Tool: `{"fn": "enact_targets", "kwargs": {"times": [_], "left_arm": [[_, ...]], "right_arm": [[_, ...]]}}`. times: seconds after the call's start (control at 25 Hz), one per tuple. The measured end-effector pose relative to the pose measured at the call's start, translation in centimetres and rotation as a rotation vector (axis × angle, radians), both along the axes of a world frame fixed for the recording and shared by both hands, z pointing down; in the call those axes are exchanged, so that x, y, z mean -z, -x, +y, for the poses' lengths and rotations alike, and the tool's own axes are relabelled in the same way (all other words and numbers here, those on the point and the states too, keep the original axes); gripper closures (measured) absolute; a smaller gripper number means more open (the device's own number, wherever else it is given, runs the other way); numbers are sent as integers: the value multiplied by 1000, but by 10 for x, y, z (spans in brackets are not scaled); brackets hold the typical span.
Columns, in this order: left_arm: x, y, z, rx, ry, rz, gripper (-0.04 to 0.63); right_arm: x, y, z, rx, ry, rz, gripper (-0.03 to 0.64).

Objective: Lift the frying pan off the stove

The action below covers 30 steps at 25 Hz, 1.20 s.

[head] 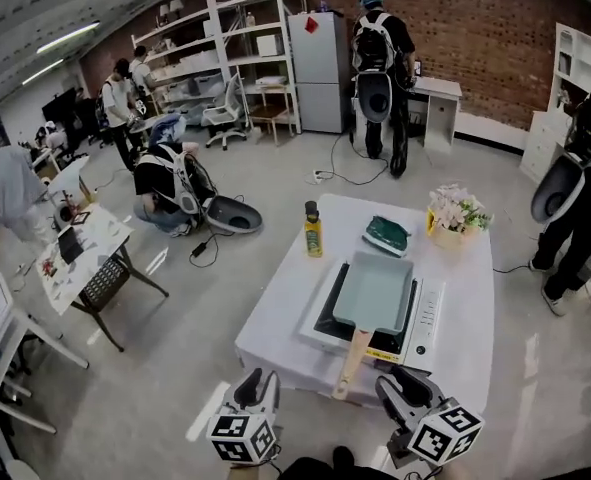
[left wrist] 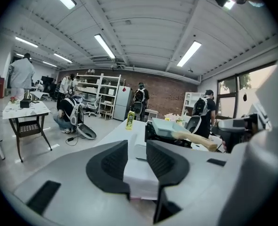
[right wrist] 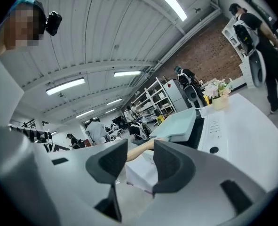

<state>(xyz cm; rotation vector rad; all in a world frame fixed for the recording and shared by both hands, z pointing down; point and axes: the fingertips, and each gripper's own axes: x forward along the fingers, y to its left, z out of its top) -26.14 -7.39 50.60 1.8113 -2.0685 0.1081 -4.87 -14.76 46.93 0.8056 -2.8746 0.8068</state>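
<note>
A pale teal rectangular frying pan [head: 375,290] with a wooden handle [head: 353,360] rests on a white stove with a black top [head: 427,318], on a table under a white cloth [head: 275,320]. The handle points toward me over the front edge. My left gripper [head: 258,381] hovers below and left of the handle, open and empty. My right gripper [head: 396,384] hovers just right of the handle's end, also open and empty. The left gripper view shows the left gripper [left wrist: 137,161] short of the table, with the pan [left wrist: 169,126] ahead to the right. In the right gripper view, the handle [right wrist: 141,149] lies beyond the right gripper [right wrist: 139,165].
On the cloth behind the stove stand a yellow bottle [head: 313,231], a green object [head: 386,234] and a pot of flowers [head: 452,216]. Several people stand or crouch around the room. A small table with clutter [head: 80,253] stands at the left.
</note>
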Motion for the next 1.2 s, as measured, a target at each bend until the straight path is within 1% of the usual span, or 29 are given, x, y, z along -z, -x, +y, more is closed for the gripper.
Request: {"fn": "enact_targets", "kwargs": {"times": [0.2, 0.36, 0.44, 0.56, 0.72, 0.92, 1.2], "left_arm": [[-3, -13, -35, -100, 6, -22, 497], [-10, -11, -60, -164, 20, -10, 497], [-11, -8, -70, -203, 27, -2, 497], [-9, -1, -86, -263, 31, -11, 497], [-13, 11, -104, -312, 39, -4, 498], [-22, 14, -123, -375, 53, 9, 497], [-34, 13, -141, -441, 70, 28, 498]], "right_arm": [[-14, -1, -13, -36, 55, -13, 453], [-20, 8, -28, -66, 93, -9, 453], [-24, 10, -31, -93, 141, -17, 452], [-29, 17, -38, -130, 223, -62, 439], [-37, 29, -47, -167, 318, -123, 425], [-43, 42, -61, -170, 397, -182, 391], [-56, 55, -79, -149, 482, -191, 351]]}}
